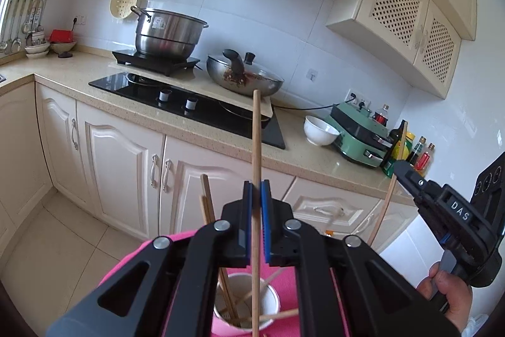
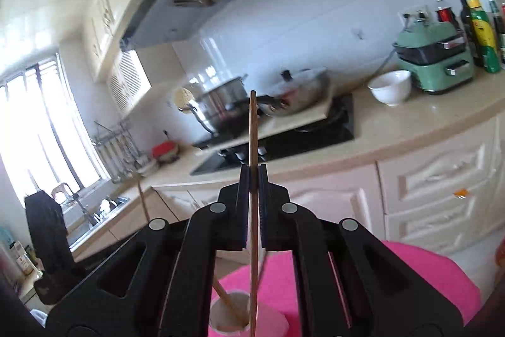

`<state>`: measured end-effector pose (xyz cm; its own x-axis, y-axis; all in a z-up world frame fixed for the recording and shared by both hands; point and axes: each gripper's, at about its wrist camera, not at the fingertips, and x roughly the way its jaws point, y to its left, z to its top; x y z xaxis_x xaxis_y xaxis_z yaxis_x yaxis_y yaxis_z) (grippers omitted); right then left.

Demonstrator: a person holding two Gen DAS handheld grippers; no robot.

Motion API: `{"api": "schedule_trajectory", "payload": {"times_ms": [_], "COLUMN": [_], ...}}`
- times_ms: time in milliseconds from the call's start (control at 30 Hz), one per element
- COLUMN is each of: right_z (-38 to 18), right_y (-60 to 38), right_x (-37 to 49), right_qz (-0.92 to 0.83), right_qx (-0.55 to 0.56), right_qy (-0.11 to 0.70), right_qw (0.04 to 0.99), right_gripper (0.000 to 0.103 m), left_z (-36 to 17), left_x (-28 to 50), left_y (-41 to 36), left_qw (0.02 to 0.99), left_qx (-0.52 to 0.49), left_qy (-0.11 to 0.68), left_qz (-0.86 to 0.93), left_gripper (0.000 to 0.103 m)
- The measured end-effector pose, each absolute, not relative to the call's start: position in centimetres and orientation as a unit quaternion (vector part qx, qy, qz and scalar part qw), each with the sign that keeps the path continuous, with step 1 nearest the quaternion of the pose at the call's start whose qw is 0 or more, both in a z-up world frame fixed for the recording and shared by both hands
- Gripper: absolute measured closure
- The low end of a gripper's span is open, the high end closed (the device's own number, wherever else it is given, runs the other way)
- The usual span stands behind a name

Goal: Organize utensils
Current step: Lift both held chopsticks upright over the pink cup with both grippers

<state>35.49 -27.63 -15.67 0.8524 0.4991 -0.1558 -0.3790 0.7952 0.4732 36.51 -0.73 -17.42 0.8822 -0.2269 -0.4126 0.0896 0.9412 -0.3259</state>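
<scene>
Gripping one chopstick each, my left gripper [image 1: 256, 190] and right gripper [image 2: 253, 176] were clenched on upright sticks above the paper cup [image 1: 246, 305] on the near pink surface [image 1: 284, 280]. I judged that each chopstick [image 1: 256, 147] should be lowered vertically, centred over the rim, before release.
</scene>
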Motion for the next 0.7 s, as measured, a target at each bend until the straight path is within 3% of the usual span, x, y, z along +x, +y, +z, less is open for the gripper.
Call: {"api": "schedule_trajectory", "payload": {"times_ms": [367,700], "right_z": [-17.2,-18.1], "right_y": [-24.1,-21.8], "right_x": [37.5,36.9], "right_qz": [0.306,0.322], "right_qx": [0.197,0.143], "right_qy": [0.127,0.136], "right_qw": [0.923,0.926], "right_gripper": [0.097,0.097], "left_z": [-19.6,-22.5], "left_x": [38.8,38.1], "left_y": [-1.2,-1.8], "left_qw": [0.966,0.959], "left_qx": [-0.130,-0.107], "left_qy": [0.215,0.254], "left_qz": [-0.067,-0.062], "left_gripper": [0.097,0.097]}}
